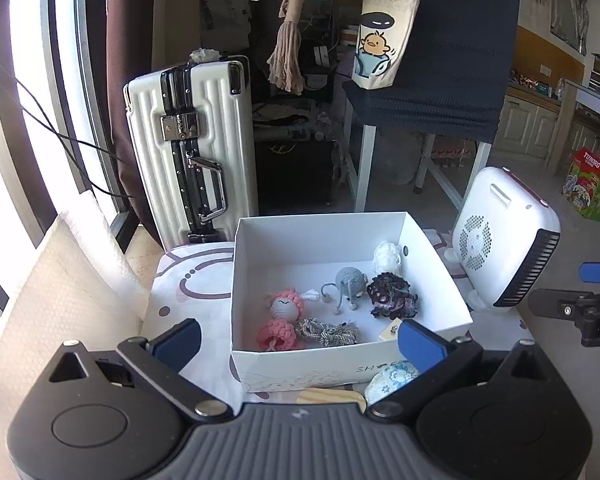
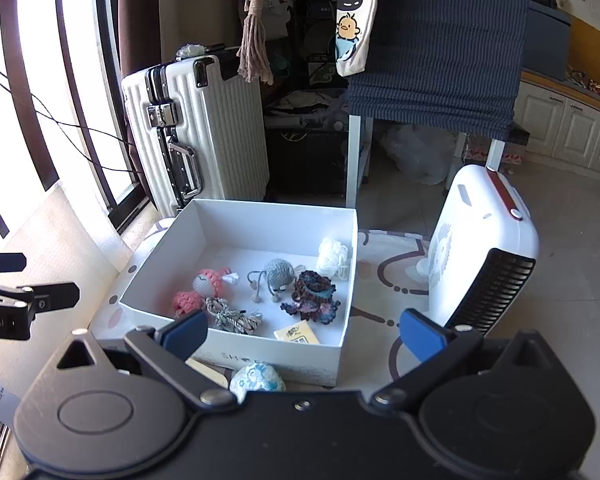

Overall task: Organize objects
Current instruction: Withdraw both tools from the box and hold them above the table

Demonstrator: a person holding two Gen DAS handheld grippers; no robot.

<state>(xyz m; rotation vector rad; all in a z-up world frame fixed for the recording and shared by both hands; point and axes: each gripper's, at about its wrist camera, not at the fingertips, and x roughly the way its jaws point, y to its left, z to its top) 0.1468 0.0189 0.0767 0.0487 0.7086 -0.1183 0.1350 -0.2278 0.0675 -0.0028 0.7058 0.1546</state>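
Observation:
A white open box point(image 1: 300, 232) point(image 2: 340, 344) stands on a patterned cloth. Inside lie a pink crochet doll point(image 1: 282, 316) point(image 2: 204, 288), a grey knitted creature point(image 1: 350, 282) point(image 2: 278, 274), a dark purple crochet piece point(image 1: 392, 296) point(image 2: 314, 296), a white yarn bundle point(image 1: 386, 256) point(image 2: 332, 258), a rope knot point(image 1: 328, 332) point(image 2: 236, 318) and a small card point(image 2: 296, 334). A blue floral pouch point(image 1: 394, 376) point(image 2: 258, 376) and a wooden piece point(image 1: 328, 396) point(image 2: 204, 370) lie in front of the box. My left gripper point(image 1: 300, 342) and right gripper point(image 2: 304, 334) are open and empty, both near the box's front wall.
A white fan heater point(image 1: 504, 240) point(image 2: 480, 252) stands right of the box. A white suitcase point(image 1: 192, 144) point(image 2: 196, 128) stands behind on the left, by the window. A blue-covered table point(image 1: 432, 60) point(image 2: 436, 40) with a duck tote bag point(image 1: 384, 40) stands behind.

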